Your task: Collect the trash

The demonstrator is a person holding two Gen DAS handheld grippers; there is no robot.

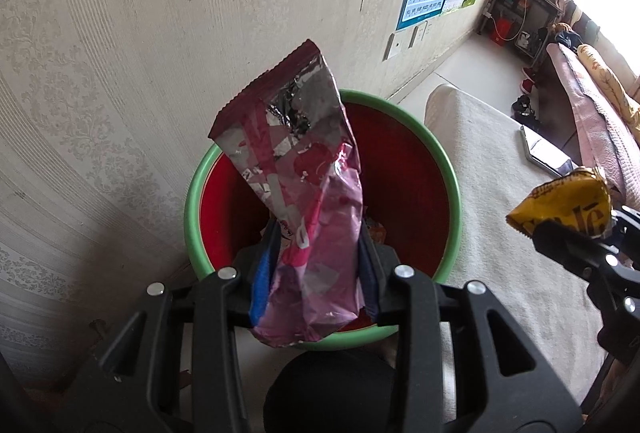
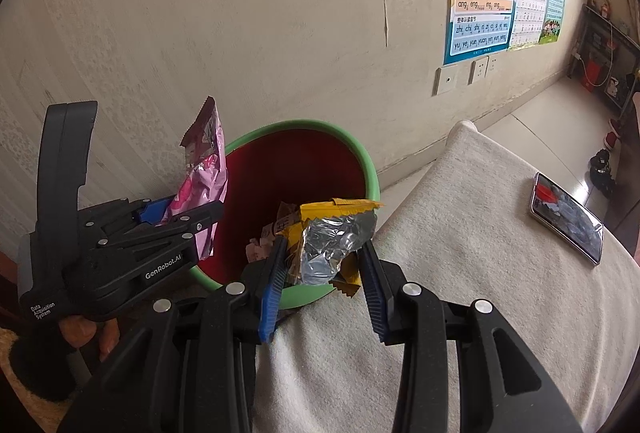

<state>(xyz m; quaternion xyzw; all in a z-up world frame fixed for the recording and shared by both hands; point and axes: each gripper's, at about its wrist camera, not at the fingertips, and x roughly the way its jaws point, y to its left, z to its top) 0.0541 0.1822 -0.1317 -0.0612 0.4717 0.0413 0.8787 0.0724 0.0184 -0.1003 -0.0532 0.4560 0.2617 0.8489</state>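
Both wrappers are picked up, neither dropped yet. The left gripper [image 1: 316,233] is clamped on the pink wrapper [image 1: 296,169] right over the red bin [image 1: 400,169]; the right gripper [image 2: 324,253] pinches the yellow wrapper [image 2: 328,233] over the bin's 4 o'clock rim. Some scraps already sit inside.

A phone [image 2: 566,219] lies on the cream-covered table [image 2: 460,273] beside the bin [image 2: 370,169].

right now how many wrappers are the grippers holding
2: pink wrapper in the left gripper, yellow wrapper in the right gripper. More scraps lie in the bin.
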